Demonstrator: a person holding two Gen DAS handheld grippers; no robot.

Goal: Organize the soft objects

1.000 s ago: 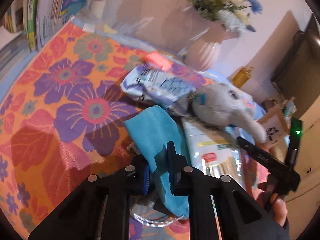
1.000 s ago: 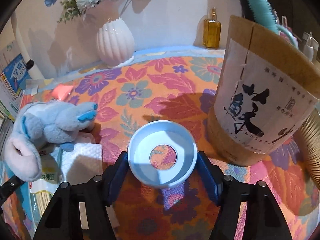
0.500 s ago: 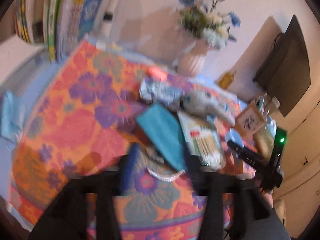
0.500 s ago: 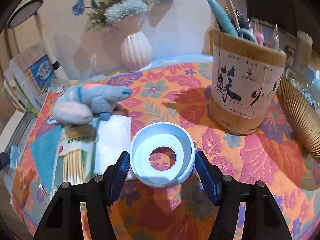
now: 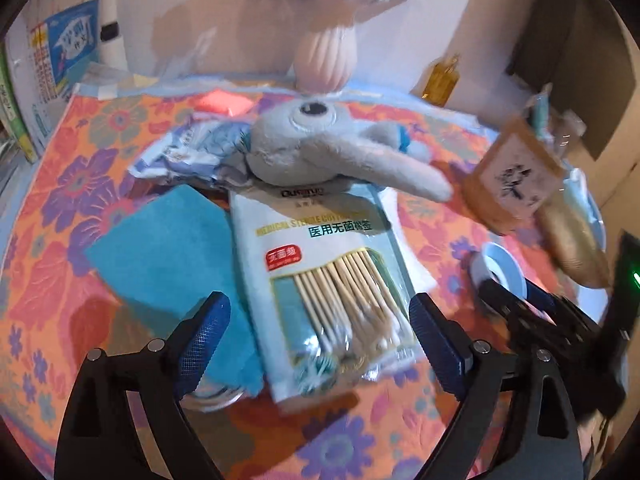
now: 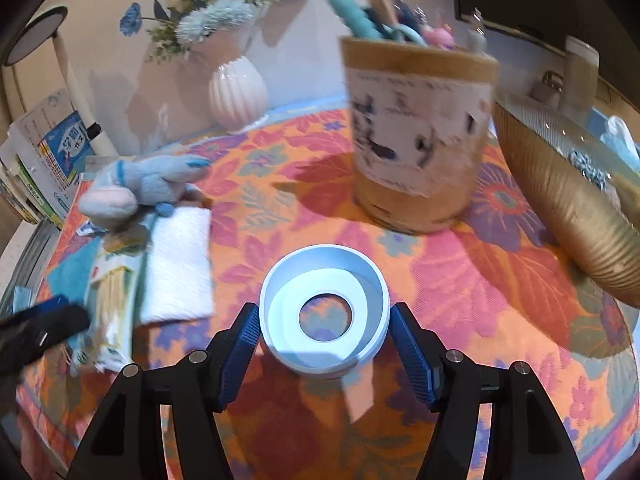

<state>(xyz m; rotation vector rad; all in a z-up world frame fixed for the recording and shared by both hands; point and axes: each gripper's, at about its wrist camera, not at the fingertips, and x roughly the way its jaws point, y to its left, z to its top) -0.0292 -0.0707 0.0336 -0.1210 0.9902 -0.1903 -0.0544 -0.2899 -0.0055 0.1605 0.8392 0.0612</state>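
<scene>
hovering with its jaws wide apart and empty, the left claw (image 5: pixel 316 320) frames a cotton swab packet (image 5: pixel 324 280) on the flowered table (image 5: pixel 52 208); a teal cloth (image 5: pixel 168 252) lies just left of the packet and a grey plush toy (image 5: pixel 320 152) rests on its far end. right view: the right claw (image 6: pixel 323 338) is clamped on a white ring (image 6: pixel 324 316), with a folded white towel (image 6: pixel 178 264) to the left.

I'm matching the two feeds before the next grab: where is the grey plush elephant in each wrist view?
Left wrist: plush elephant sits upper centre, trunk stretched right, head overlapping the cotton swab pack.
Right wrist: plush elephant lies far left, above the white folded towel.
Shared landmark: pink ribbed vase.
</scene>
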